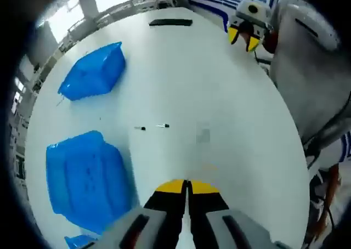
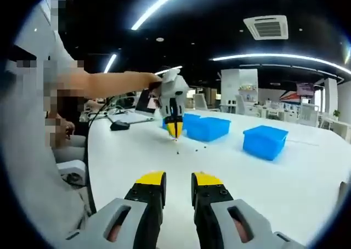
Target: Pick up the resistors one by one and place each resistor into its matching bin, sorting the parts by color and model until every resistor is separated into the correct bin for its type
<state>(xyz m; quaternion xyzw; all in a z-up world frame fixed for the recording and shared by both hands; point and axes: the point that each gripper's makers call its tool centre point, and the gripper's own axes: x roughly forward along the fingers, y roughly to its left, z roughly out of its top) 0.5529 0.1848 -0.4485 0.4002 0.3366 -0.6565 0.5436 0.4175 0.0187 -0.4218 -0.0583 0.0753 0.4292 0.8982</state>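
Pressed together with yellow tips touching, the left claw (image 1: 188, 186) hangs over the white surface (image 1: 219, 95), and in the right gripper view it points down at a tiny dark resistor (image 2: 176, 140) right under its tip, whether pinched cannot be told; the right claw (image 2: 179, 179) stands spread and empty. Just ahead of the left claw lie two small resistors (image 1: 153, 127), with a blue bin (image 1: 86, 179) beside them and another blue bin (image 1: 93, 71) farther off. Beyond, a dark flat object (image 1: 171, 22) rests near the far edge; wall posters carry writing too blurred to read.
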